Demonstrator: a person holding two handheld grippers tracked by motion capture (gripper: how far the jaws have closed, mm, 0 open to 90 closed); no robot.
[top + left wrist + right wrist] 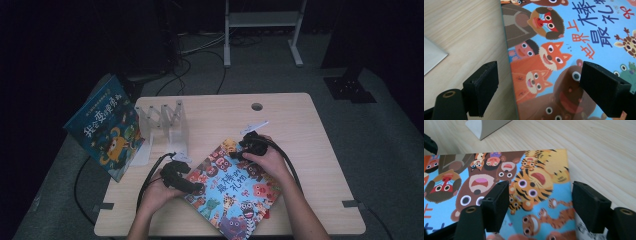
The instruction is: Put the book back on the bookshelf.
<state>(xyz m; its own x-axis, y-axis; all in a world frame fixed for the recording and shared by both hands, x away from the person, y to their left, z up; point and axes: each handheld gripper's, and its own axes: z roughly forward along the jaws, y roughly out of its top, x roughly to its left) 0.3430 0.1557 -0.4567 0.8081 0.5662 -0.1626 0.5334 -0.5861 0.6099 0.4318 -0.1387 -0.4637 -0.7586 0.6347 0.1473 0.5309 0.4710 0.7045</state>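
The desk (300, 120) under my arms carries everything, and I place it all by the animal picture book (235, 187), which lies flat and skewed on the near half, cover up. Off past that book's left side, a second picture book with a blue cover (105, 127) leans upright at the desk's left edge, beside a clear slotted book rack (162, 125) that stands just beyond the flat book's far left corner. The rack's slots look empty, so I judge the job to be standing books in it, with the blue one perhaps parked or waiting and the animal book not yet lifted: the whole pick-up, raise and slot-in is left.

My left tongs (539, 87) sit at the book's left edge, jaws released and wide, one pad over bare wood, the other over the cover, straddling the edge without pinching it. My right tongs (540, 202) hover at the book's far right corner, over the tiger on the cover, one jaw above the cover and the other near its edge; they are apart and nothing is clamped, though I cannot tell whether a pad brushes the cover
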